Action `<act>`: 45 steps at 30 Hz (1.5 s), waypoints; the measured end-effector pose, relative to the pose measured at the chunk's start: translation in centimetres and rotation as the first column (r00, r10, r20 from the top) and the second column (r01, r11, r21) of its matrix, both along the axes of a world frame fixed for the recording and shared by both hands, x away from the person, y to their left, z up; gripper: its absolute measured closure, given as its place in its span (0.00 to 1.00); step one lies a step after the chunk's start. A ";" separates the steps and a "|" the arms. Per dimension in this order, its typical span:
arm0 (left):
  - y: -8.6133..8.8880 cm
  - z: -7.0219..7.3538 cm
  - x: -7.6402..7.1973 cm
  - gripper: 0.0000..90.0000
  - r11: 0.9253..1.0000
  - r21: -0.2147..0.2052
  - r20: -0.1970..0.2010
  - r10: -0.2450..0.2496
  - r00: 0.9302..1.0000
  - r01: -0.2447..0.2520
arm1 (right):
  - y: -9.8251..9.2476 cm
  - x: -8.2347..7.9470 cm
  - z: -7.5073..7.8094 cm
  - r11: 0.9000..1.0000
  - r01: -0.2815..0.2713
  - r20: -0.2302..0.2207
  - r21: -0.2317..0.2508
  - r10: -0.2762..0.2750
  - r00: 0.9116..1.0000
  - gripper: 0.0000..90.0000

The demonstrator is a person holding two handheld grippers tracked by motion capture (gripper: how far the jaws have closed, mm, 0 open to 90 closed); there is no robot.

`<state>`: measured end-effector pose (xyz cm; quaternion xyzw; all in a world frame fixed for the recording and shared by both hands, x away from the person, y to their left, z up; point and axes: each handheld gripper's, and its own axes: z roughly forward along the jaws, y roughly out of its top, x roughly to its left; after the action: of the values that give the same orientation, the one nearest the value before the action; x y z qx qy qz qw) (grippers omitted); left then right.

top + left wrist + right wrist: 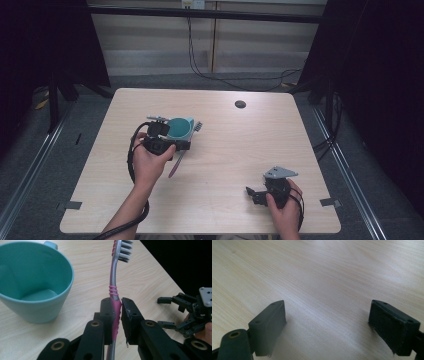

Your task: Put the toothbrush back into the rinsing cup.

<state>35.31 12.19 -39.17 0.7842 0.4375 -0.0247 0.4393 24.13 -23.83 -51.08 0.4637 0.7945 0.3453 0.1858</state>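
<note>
Pink toothbrush (114, 302) | bristles away from left gripper (117, 315); fingers clamp handle | right gripper (327, 327) fingers apart

We grip a toothbrush beside a teal cup.

Our left tool (117, 315) pinches the pink handle of the toothbrush (113, 293) between its two black jaws, with the silver neck rising to the bristled head at the top edge. Just left of it the teal cup (32, 282) stands upright on the pale wooden worktop (150, 280), apart from the brush, its handle at the far rim. At the right edge we see the right tool (172, 312), its jaws spread apart.
</note>
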 end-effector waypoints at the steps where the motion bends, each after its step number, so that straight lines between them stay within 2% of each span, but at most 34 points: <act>1: 0.0 0.1 0.0 0.89 1.000 -0.005 0.006 0.001 1.000 -0.001 | 0.0 0.0 0.0 1.000 0.000 0.001 -0.002 0.000 1.000 0.15; 13: 0.4 1.4 0.7 0.89 0.999 -0.021 0.056 0.034 0.998 -0.033 | 0.0 0.0 0.0 1.000 0.000 0.000 -0.001 0.000 1.000 0.15; 18: 0.3 2.0 1.1 0.89 0.998 -0.033 0.083 0.050 0.995 -0.047 | 0.0 0.0 0.0 1.000 -0.001 0.001 -0.003 0.001 1.000 0.15; 24: 0.1 2.5 1.4 0.89 0.998 -0.027 0.117 0.051 0.992 -0.048 | 0.0 0.0 0.0 1.000 0.000 0.000 0.000 0.000 1.000 0.15; 30: -0.1 2.7 1.7 0.89 0.999 -0.026 0.126 0.050 0.991 -0.047 | 0.0 0.0 0.0 1.000 0.001 0.000 -0.002 -0.001 1.000 0.15; 45: -0.2 3.8 2.7 0.89 0.996 -0.059 0.153 0.070 0.986 -0.062 | 0.0 0.0 0.0 1.000 -0.002 -0.001 0.000 0.002 1.000 0.15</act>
<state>37.98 11.99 -35.41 0.7568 0.4268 0.0393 0.4934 24.13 -23.84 -51.08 0.4630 0.7950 0.3454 0.1851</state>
